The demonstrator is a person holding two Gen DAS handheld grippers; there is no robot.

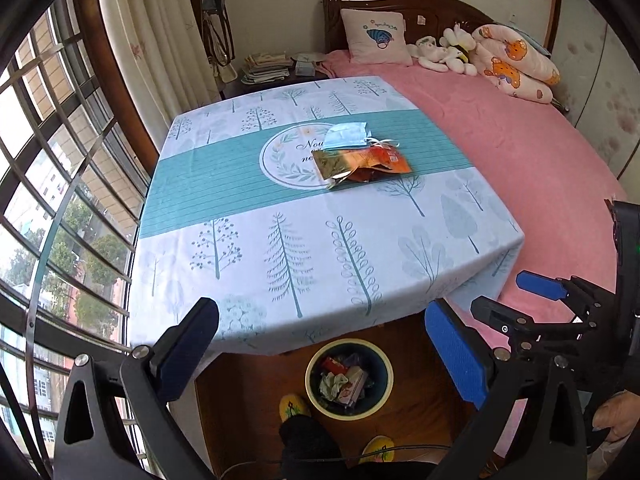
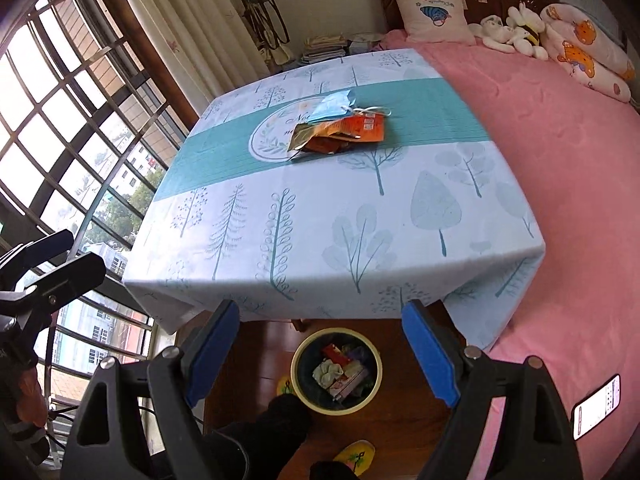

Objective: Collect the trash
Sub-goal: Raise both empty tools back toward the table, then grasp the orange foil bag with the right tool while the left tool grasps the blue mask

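I see both grippers hanging above the near edge of the table, clear of it. My left gripper has its fingers spread wide with nothing between them, and my right gripper is spread wide and empty too. The trash sits mid-table on the teal band: a blue face mask touching the orange snack wrappers just in front of it. On the floor below the table edge stands the bin, already holding crumpled rubbish

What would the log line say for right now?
left gripper: open, empty | right gripper: open, empty | mask and wrappers: on table | bin: on floor, holds trash
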